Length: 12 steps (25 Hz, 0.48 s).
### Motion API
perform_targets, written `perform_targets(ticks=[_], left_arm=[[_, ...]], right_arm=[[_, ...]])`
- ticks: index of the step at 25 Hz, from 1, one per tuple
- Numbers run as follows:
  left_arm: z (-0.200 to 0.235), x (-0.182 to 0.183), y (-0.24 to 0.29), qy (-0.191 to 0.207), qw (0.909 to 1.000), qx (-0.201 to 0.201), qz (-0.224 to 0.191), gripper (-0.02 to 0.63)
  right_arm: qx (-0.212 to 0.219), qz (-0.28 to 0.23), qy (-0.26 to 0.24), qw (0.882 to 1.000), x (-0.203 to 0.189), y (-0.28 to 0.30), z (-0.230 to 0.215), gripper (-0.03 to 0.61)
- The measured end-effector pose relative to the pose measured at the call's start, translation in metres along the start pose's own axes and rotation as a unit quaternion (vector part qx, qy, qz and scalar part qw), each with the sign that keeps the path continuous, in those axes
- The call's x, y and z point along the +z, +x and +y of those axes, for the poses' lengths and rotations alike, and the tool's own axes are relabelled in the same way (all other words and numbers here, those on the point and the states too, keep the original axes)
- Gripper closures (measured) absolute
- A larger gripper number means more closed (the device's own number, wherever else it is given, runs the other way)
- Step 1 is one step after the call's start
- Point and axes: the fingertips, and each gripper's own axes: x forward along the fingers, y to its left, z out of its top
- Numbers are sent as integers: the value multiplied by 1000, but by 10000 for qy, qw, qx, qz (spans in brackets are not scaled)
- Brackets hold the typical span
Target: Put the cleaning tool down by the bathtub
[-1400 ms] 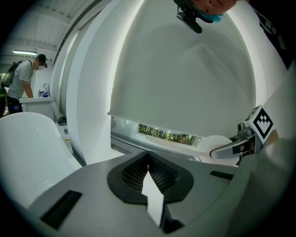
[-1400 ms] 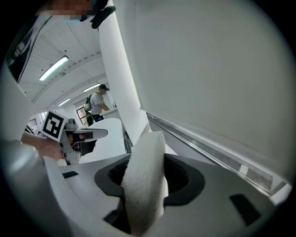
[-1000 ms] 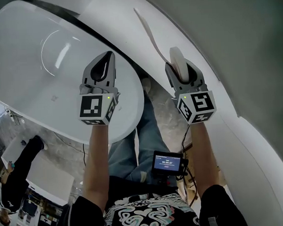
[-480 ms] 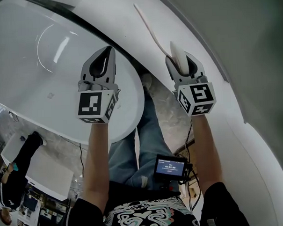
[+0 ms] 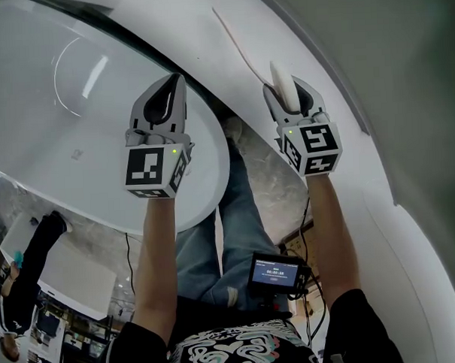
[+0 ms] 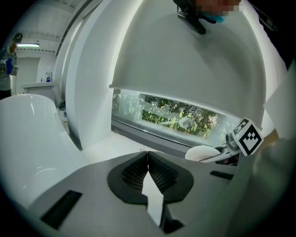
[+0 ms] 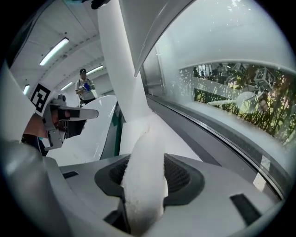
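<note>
A white, long-handled cleaning tool [image 5: 280, 83] with a fuzzy pad is pinched in the right hand-held gripper [image 5: 287, 89], near the white oval bathtub [image 5: 76, 157]. The left hand-held gripper [image 5: 174, 81] is pressed together on nothing. Digits on the small dark screen [image 5: 275, 273] are too small to be read.

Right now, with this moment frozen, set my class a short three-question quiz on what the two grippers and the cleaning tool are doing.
1. True or false: the left gripper is shut, with nothing between its jaws.
2. Choose one. The cleaning tool is held by: A) the left gripper; B) the right gripper; C) neither gripper.
3. Fill the gap: the part of the cleaning tool that sits between the jaws is ____ in colour.

Key: 1 true. 2 B. 3 white.
</note>
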Motion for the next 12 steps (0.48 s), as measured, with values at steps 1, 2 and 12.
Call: perform_targets(ticks=[1, 2, 12], left_arm=[[0, -1, 2, 2, 10000, 1, 10, 597], [0, -3, 3, 3, 10000, 3, 17, 597], [2, -23, 12, -97, 9999, 5, 93, 597]], right_arm=[[9, 13, -9, 10000, -2, 3, -1, 368], [14, 27, -15, 10000, -4, 6, -2, 368], [25, 309, -152, 9994, -32, 31, -6, 368]])
